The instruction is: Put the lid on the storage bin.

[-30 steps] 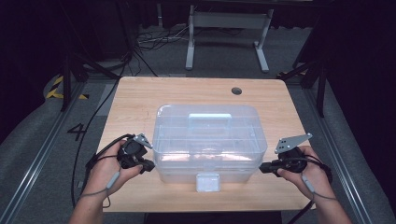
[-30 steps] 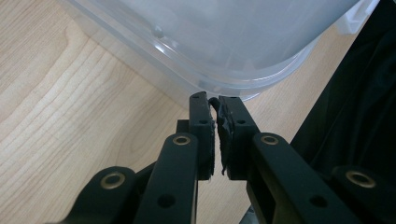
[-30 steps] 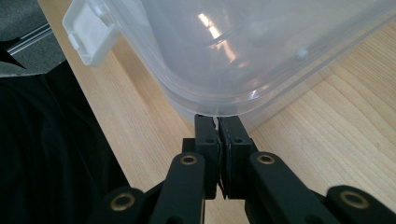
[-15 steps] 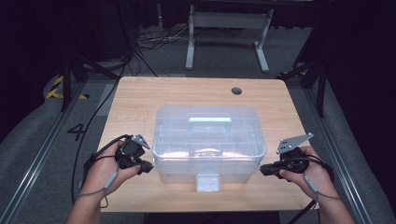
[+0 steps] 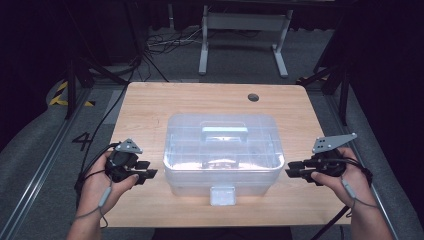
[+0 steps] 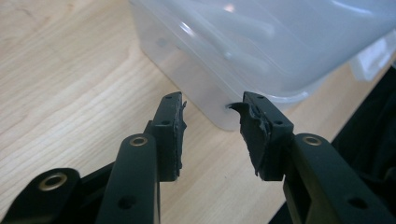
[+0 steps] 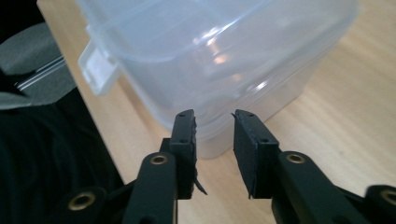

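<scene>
- A clear plastic storage box with a lid sits on the wooden table, a little toward 6 o'clock of the table's middle in the high view.
- The lid carries a moulded carry handle at its centre, and a clear latch tab hangs off the box's near wall at 6 o'clock.
- The left gripper, held in the person's left hand, lies at 9 o'clock of the box, tips pointing toward its lower left corner but apart from it.
- In the left gripper view its jaws stand spread — they have just been opening — with bare table between them and nothing pinched; the box's rounded corner lies just beyond the tips, at 12 o'clock.
- The right gripper, held in the person's right hand, lies at 3 o'clock of the box, tips aimed at its lower right corner and just clear of the wall.
- In the right gripper view its jaws are also parted — likewise just opening — with nothing between the pads; the box's corner sits just past them at 12 o'clock, and the latch tab shows toward 10 o'clock.
- A small dark round hole marks the tabletop at 1 o'clock of the box, well apart from it.
</scene>
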A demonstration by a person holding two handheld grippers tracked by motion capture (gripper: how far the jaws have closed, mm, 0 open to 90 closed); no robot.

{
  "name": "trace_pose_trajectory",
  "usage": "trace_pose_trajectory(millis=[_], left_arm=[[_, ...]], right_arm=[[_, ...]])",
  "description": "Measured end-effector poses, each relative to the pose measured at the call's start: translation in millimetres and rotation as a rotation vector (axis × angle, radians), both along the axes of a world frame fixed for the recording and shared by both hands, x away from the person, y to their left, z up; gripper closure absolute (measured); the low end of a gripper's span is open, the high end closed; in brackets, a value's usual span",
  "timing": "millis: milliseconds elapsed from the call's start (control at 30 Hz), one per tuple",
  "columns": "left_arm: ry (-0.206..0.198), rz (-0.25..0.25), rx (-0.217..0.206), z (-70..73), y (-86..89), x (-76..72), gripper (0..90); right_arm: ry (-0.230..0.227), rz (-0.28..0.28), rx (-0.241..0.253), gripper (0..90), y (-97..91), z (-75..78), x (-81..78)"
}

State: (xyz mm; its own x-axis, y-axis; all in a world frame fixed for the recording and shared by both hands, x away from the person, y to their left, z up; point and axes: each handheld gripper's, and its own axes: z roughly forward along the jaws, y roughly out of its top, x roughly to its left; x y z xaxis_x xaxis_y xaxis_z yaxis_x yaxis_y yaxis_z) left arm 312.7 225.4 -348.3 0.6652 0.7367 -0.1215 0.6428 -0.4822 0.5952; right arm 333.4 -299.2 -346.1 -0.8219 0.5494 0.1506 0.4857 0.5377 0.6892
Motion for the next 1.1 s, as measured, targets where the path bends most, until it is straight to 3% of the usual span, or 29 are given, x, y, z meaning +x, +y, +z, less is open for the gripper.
trace_pose_trajectory(millis=[167, 267, 433, 733, 967, 1100], left_arm=[[-0.068, 0.103, -0.061, -2.5, 12.2, 0.1, 51.8], [-0.1, 0.149, -0.06, -6.1, 17.7, 2.9, 48.4], [-0.16, 0.199, -0.046, -16.0, 26.0, 8.5, 38.9], [-0.157, 0.22, -0.015, -33.4, 34.4, 21.3, 35.9], [-0.146, 0.22, 0.031, -51.5, 42.3, 32.3, 34.5], [-0.129, 0.222, 0.03, -58.5, 46.0, 37.3, 33.4]], right_arm=[[-0.069, -0.075, 0.044, 55.2, -9.4, 4.0, 11.4], [-0.117, -0.133, 0.058, 50.1, -15.5, 3.4, 19.3], [-0.152, -0.209, 0.06, 44.9, -27.6, -1.3, 33.0], [-0.132, -0.288, 0.031, 39.7, -50.3, -25.5, 56.5], [-0.106, -0.307, -0.001, 37.1, -61.0, -47.8, 67.9], [-0.095, -0.32, -0.011, 35.5, -65.1, -59.3, 72.3]])
